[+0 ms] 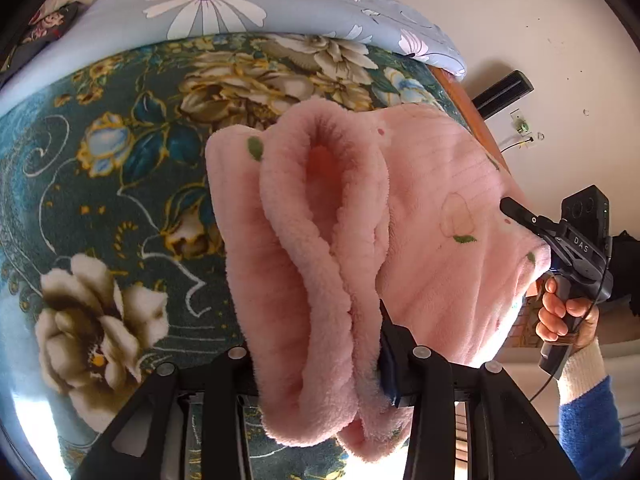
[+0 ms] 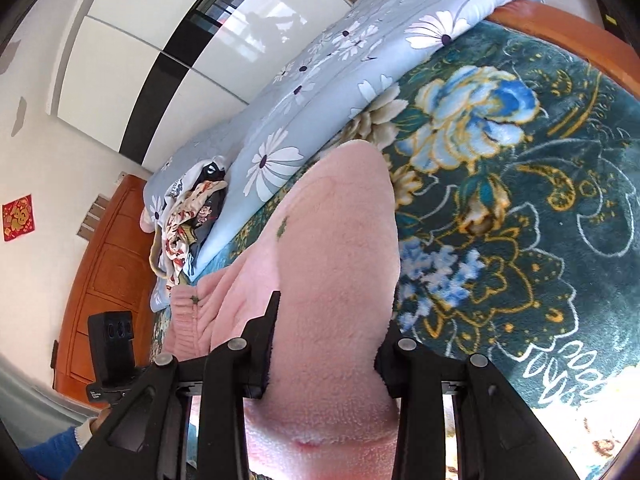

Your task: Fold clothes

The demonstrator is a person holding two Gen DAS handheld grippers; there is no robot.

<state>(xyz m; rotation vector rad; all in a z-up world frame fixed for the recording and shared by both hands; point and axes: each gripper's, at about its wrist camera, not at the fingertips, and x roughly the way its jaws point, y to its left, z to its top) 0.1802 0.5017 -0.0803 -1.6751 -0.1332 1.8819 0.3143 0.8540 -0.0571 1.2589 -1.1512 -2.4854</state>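
A pink fleece garment [image 1: 432, 208] hangs in the air above the bed, stretched between both grippers. In the left wrist view, thick folds of it fill my left gripper [image 1: 320, 352], which is shut on them; the left finger is hidden by cloth. At the right of that view, a hand in a white cuff and blue sleeve holds my right gripper [image 1: 528, 228], clamped on the garment's far corner. In the right wrist view, the pink garment [image 2: 340, 240] runs up between the fingers of my right gripper [image 2: 334, 320], shut on it. The body of the left gripper [image 2: 112, 344] shows at lower left.
Under the garment lies a teal floral blanket [image 1: 120, 184] [image 2: 520, 220]. A light blue daisy quilt [image 1: 248, 8] [image 2: 320, 92] is bunched behind it, with a pile of patterned clothes [image 2: 188, 220] [image 1: 56, 8]. A wooden bed frame [image 1: 476, 124] and headboard [image 2: 104, 280] border the bed.
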